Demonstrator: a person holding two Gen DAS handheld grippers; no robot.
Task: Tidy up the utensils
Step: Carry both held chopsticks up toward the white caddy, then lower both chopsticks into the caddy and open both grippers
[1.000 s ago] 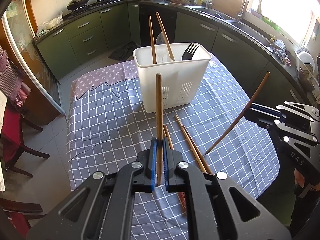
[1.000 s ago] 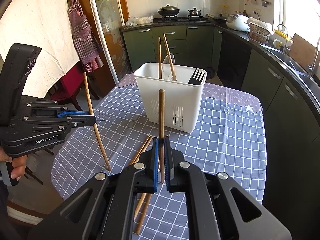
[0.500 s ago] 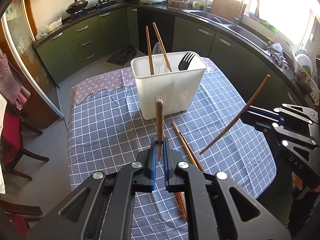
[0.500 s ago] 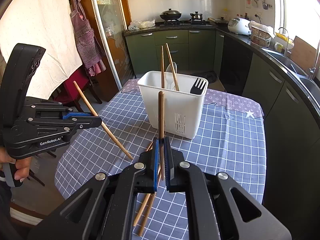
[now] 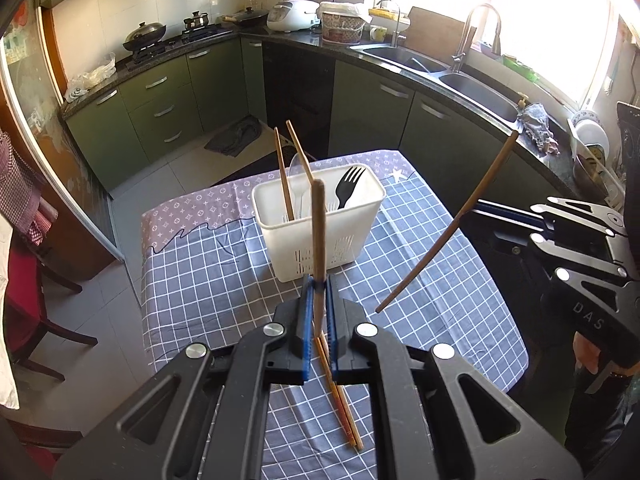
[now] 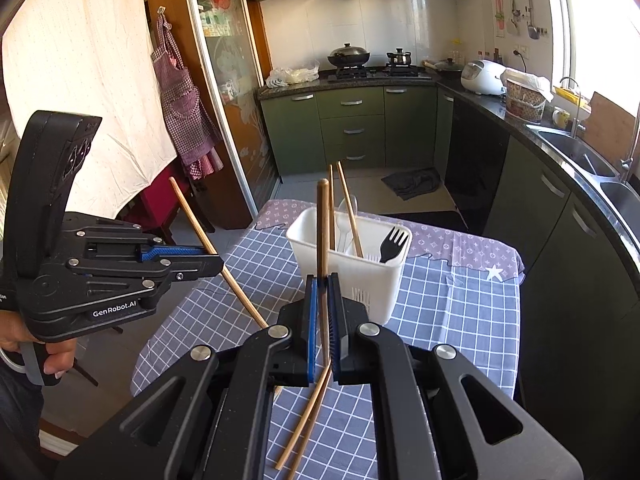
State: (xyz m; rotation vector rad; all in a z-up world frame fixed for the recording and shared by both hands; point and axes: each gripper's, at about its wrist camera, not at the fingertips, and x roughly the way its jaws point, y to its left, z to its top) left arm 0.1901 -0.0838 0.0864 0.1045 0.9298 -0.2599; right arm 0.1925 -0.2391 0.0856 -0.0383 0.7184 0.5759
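My left gripper (image 5: pixel 318 285) is shut on a wooden chopstick (image 5: pixel 318 232) that stands upright between its blue pads. My right gripper (image 6: pixel 323 280) is shut on a second chopstick (image 6: pixel 322 224), also upright. Each gripper shows in the other's view: the right gripper (image 5: pixel 480 209) at the right with its slanted chopstick (image 5: pixel 452 224), the left gripper (image 6: pixel 218 262) at the left. Both hang above the table, short of the white utensil caddy (image 5: pixel 352 236) (image 6: pixel 372 276). The caddy holds two chopsticks (image 5: pixel 283 176), a clear spoon and a black fork (image 5: pixel 347 188). Two loose chopsticks (image 5: pixel 340 408) (image 6: pixel 308 420) lie on the cloth below my grippers.
The table wears a blue checked cloth (image 5: pixel 208 272) and drops off on every side. Green kitchen cabinets (image 5: pixel 160 108) and a dark counter with a sink (image 5: pixel 476 88) wrap behind and to the right. A red chair (image 5: pixel 24 300) stands at the left.
Both grippers have risen with their chopsticks, whose lower tips now hang above the cloth. The caddy and table look lower and farther. The loose chopsticks have stayed put.
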